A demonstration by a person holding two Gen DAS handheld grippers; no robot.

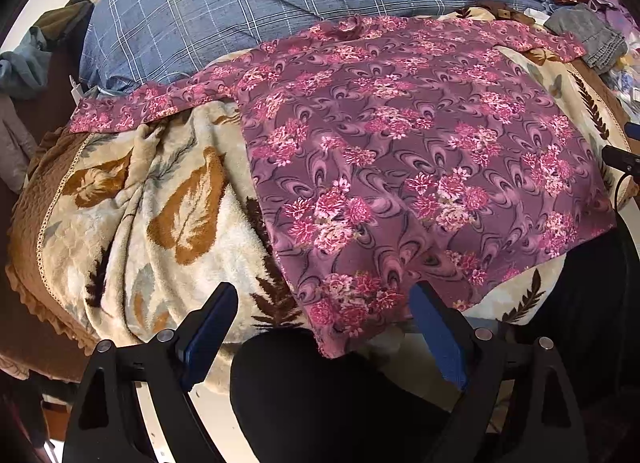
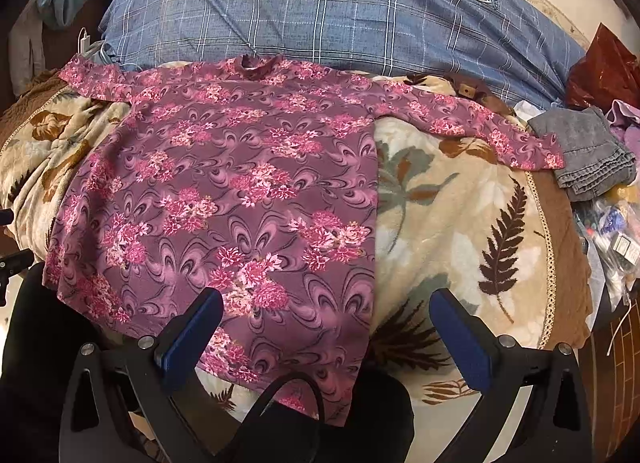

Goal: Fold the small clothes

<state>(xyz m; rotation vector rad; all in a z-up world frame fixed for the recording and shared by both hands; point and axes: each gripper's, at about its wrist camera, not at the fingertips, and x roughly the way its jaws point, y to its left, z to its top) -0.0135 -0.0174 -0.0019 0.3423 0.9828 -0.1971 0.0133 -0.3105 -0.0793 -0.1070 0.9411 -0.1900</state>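
Note:
A purple long-sleeved top with pink flowers (image 1: 400,151) lies spread flat on a cream leaf-patterned blanket (image 1: 152,199), sleeves out to both sides, hem hanging over the near edge. It also shows in the right wrist view (image 2: 240,191). My left gripper (image 1: 324,303) is open and empty, just above the hem's left corner. My right gripper (image 2: 326,307) is open and empty, above the hem's right corner. Neither touches the cloth.
A blue plaid pillow (image 2: 320,15) lies behind the top. Folded grey cloth (image 2: 588,147) and loose plastic packets (image 2: 612,239) sit at the right. A red bag (image 2: 604,71) is at the far right. Crumpled clothes (image 1: 24,63) lie at the left. The person's dark legs (image 1: 320,403) are below.

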